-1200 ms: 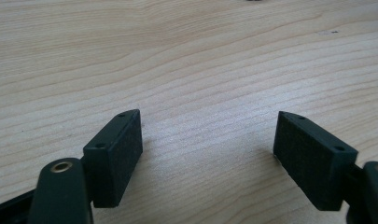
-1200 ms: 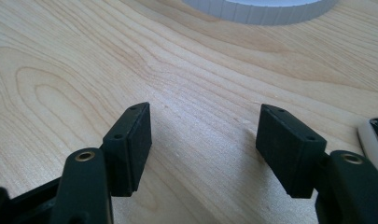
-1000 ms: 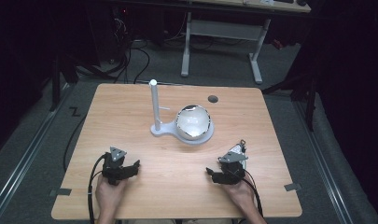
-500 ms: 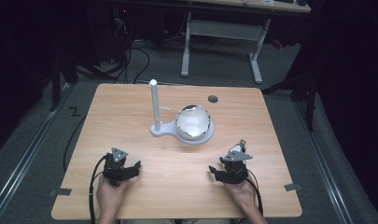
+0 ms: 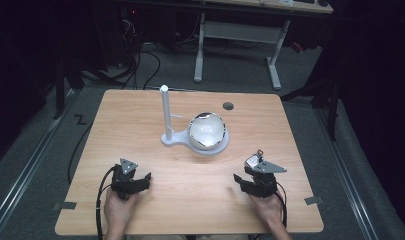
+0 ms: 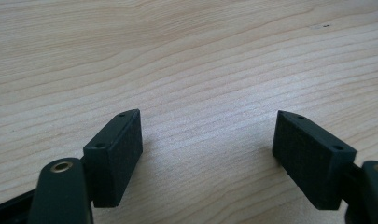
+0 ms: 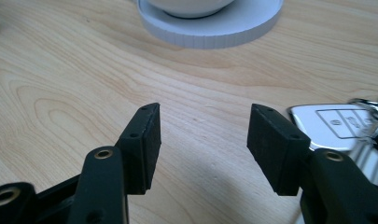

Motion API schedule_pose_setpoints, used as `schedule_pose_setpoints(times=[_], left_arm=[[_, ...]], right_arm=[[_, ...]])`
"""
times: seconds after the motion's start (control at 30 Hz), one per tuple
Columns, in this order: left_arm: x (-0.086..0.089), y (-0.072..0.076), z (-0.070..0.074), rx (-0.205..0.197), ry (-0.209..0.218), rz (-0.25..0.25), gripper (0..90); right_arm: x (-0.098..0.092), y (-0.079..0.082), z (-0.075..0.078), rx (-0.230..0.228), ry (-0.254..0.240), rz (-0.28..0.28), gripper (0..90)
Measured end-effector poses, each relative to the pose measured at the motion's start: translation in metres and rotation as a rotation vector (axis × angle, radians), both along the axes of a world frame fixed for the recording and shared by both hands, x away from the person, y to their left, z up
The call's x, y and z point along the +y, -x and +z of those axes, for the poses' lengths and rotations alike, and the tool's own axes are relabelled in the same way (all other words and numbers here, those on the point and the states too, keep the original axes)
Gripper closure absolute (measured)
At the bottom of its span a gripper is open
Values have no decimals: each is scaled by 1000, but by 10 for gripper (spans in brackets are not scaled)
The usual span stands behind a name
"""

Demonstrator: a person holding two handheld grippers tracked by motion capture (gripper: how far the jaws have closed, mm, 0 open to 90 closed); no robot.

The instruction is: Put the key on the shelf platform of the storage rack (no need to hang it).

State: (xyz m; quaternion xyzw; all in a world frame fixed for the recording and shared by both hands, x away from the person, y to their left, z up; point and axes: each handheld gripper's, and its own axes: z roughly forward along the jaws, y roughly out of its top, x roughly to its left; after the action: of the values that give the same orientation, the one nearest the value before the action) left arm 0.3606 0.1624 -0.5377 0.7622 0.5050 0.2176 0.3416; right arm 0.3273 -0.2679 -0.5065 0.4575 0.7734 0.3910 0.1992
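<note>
The wooden surface carries a white stand toward its far middle, with an upright post at the left end and a round base at the right where a shiny bowl sits. Well nearer, at the right, a car key fob with a ring of metal keys lies flat on the surface; in the high view it shows just beside the right gripper. That gripper's jaws have just been closing yet stand apart with only bare wood between them, and in the right gripper view the fob lies outside the right-hand jaw, partly behind it. The left gripper rests low at the near left, jaws wide apart over bare wood, nothing held. The step in hand looks like taking up the fob, so the right gripper would do well to reopen, shift sideways until the fob's body lies squarely between the pads, come down low, and close across its narrow sides rather than on the loose ring, which would likely swing.
</note>
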Motion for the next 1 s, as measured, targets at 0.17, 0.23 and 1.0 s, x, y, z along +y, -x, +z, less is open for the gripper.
schedule_pose_setpoints(times=[0.17, 0.23, 1.0], left_arm=[[0, 0, 0, 1, -2, -2, 243], [0, 0, 0, 0, -2, -2, 242], [0, 1, 0, -1, 1, -1, 240]], right_arm=[[-13, 4, 4, -13, -27, -22, 457], [-18, 4, 5, -14, -34, -36, 462], [-63, -16, 8, 39, -25, -194, 503]])
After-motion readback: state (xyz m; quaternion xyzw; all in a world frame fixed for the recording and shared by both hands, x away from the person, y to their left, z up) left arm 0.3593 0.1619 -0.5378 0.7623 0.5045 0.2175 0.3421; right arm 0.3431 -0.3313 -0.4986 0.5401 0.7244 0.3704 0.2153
